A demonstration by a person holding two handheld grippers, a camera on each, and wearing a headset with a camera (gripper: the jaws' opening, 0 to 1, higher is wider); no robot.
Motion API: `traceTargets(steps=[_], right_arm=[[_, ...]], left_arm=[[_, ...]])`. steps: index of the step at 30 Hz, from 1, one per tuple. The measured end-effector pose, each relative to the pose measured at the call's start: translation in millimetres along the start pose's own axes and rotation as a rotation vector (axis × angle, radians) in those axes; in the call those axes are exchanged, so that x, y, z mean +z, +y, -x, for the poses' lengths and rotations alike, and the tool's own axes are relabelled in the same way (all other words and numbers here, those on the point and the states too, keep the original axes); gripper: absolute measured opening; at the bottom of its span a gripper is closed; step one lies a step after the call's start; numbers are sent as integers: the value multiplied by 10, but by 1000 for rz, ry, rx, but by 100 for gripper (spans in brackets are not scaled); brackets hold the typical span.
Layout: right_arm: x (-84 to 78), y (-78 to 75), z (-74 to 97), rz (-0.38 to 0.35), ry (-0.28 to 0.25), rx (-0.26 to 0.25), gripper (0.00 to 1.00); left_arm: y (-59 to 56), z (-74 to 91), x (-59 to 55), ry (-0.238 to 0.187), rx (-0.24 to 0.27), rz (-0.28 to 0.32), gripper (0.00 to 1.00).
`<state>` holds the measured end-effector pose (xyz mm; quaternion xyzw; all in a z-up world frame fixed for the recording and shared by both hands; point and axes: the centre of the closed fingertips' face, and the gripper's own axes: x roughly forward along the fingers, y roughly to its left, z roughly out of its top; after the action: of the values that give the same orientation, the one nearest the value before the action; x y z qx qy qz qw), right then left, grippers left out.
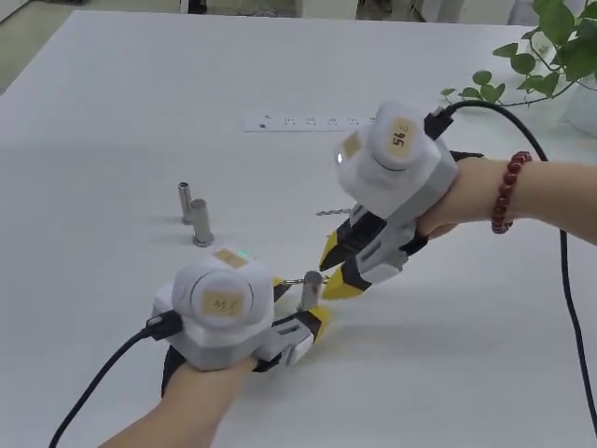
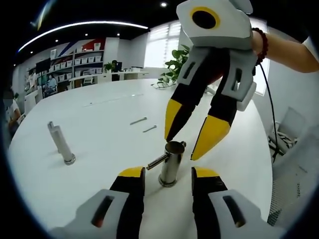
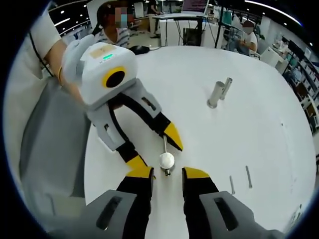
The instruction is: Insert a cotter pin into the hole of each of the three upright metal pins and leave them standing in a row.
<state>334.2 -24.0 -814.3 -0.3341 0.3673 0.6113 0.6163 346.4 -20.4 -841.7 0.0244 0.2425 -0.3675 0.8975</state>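
My left hand-held gripper point(image 2: 168, 172) and right hand-held gripper point(image 3: 168, 172) gaped around the near metal pin point(image 2: 171, 167), a cotter pin point(image 2: 155, 162) through it; two more metal pins point(image 1: 201, 224) and a power strip point(image 1: 308, 121) occupied the white tabletop point(image 1: 121, 112).

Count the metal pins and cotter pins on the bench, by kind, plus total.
Upright metal pins: 3 (one in front, two behind)
Cotter pins: 3 (one in the front pin, two loose)
Total: 6
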Motion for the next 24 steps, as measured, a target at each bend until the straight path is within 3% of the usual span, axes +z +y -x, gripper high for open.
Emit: traceTargets(steps=[8, 24], right_arm=[[66, 13, -78, 6, -52, -12, 25], [45, -73, -173, 18, -85, -42, 16]], left_arm=[[55, 84, 18, -3, 15, 15, 47], [62, 243, 110, -28, 14, 25, 62]])
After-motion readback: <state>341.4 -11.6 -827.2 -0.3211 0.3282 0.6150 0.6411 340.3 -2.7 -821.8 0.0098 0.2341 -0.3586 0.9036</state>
